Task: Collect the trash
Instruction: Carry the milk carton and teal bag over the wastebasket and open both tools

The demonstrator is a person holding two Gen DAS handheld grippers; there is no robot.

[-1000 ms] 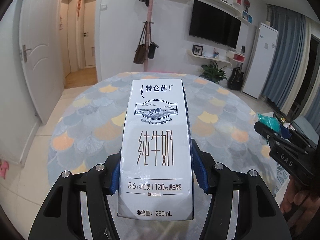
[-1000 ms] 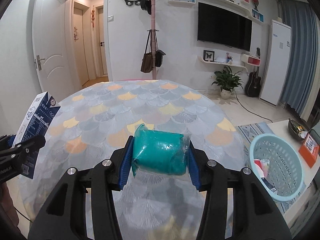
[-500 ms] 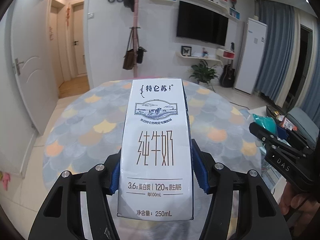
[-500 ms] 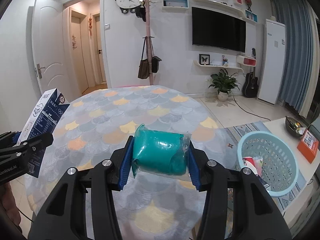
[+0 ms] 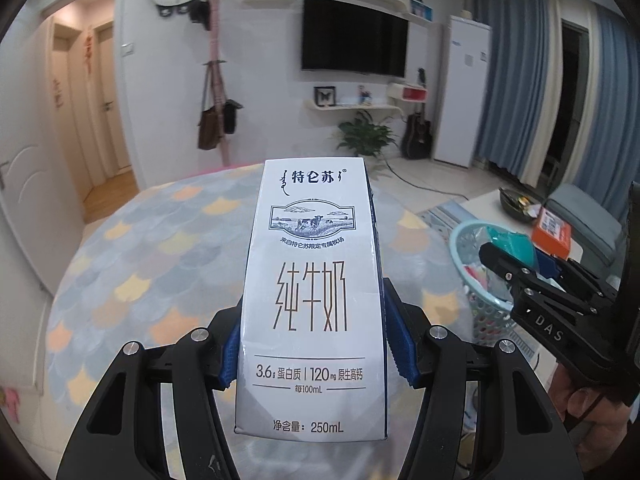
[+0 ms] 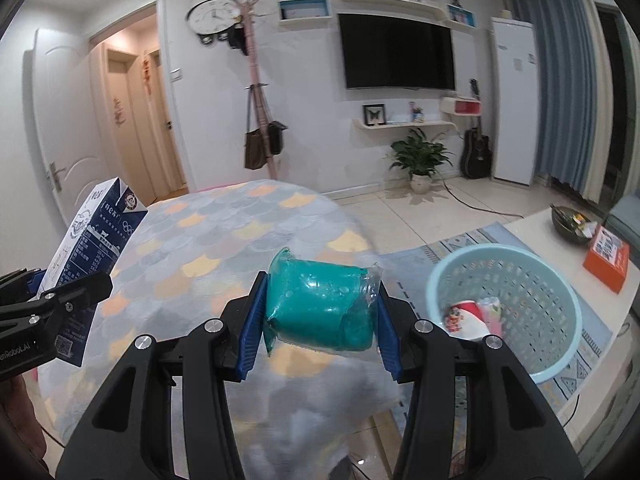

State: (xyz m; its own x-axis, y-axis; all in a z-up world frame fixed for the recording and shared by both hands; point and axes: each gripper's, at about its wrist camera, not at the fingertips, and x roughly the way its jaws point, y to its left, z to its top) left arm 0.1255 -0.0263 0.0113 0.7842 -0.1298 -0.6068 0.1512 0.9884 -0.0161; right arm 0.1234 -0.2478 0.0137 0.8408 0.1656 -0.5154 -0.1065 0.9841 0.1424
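Observation:
My left gripper point(image 5: 314, 344) is shut on a white 250 mL milk carton point(image 5: 316, 280) and holds it upright above the round table. The carton also shows at the left of the right wrist view point(image 6: 94, 248). My right gripper point(image 6: 318, 320) is shut on a teal packet in clear wrap point(image 6: 320, 308), held above the table's right edge. The light blue trash basket point(image 6: 560, 292) stands on the floor to the right, with some wrappers inside. In the left wrist view the right gripper point(image 5: 516, 256) and its teal packet point(image 5: 512, 242) are in front of the basket point(image 5: 460, 240).
The round table point(image 6: 224, 232) has a scale-pattern cloth. A low white table point(image 6: 568, 240) right of the basket carries an orange box point(image 6: 606, 256) and a dark bowl point(image 6: 568, 220). A patterned rug point(image 6: 452, 246) lies under the basket. A coat rack point(image 6: 256, 100) stands behind.
Both grippers have swung to the right, still holding the carton and the packet. The basket has come closer and larger in the right wrist view and now shows in the left wrist view.

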